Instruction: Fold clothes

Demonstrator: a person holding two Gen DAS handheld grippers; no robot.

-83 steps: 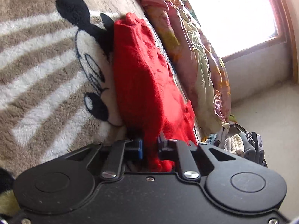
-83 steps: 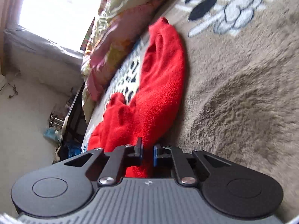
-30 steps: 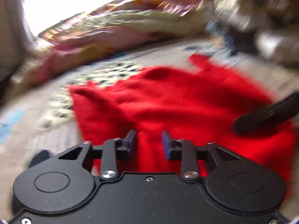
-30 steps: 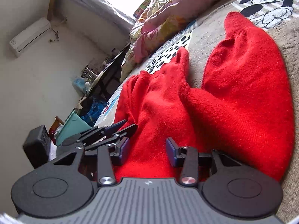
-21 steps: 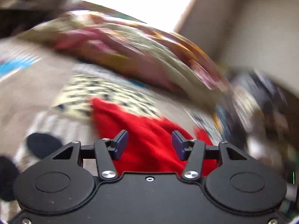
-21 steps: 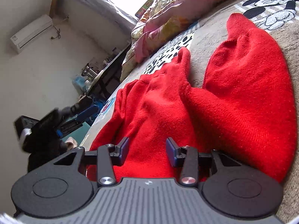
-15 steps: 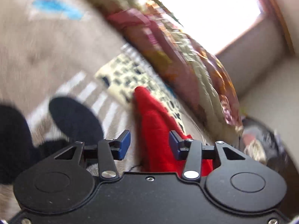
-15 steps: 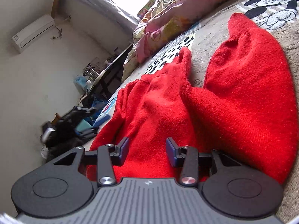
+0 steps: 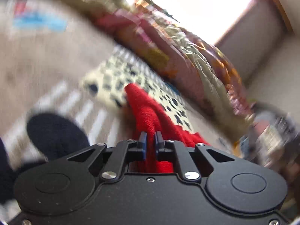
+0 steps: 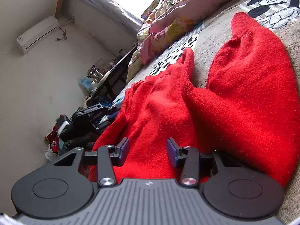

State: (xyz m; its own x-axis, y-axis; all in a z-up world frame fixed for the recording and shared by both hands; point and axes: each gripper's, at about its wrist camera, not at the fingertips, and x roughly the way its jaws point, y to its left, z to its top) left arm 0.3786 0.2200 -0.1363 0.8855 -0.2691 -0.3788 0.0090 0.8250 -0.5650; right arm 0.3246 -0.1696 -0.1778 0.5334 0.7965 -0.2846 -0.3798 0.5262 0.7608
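Note:
A red knit sweater (image 10: 243,93) lies spread on a beige blanket with a cartoon mouse print (image 10: 273,1); one sleeve reaches toward the far end. My right gripper (image 10: 148,148) is open, low over the near part of the sweater, its pads apart with fabric below them. In the left wrist view, my left gripper (image 9: 150,136) is shut on a raised fold at the edge of the red sweater (image 9: 144,108), which is pinched between the blue pads. The right wrist view shows the left gripper's black body (image 10: 88,115) at the sweater's left edge.
A crumpled colourful quilt (image 10: 178,15) lies along the far side of the bed below a bright window. Past the bed's left edge are a dark table (image 10: 116,69) with clutter and a wall air conditioner (image 10: 37,33). The left wrist view is motion-blurred.
My left gripper swung out to the sweater's left edge, rolled over and closed its jaws on the red fabric. My right gripper stayed in place, still open.

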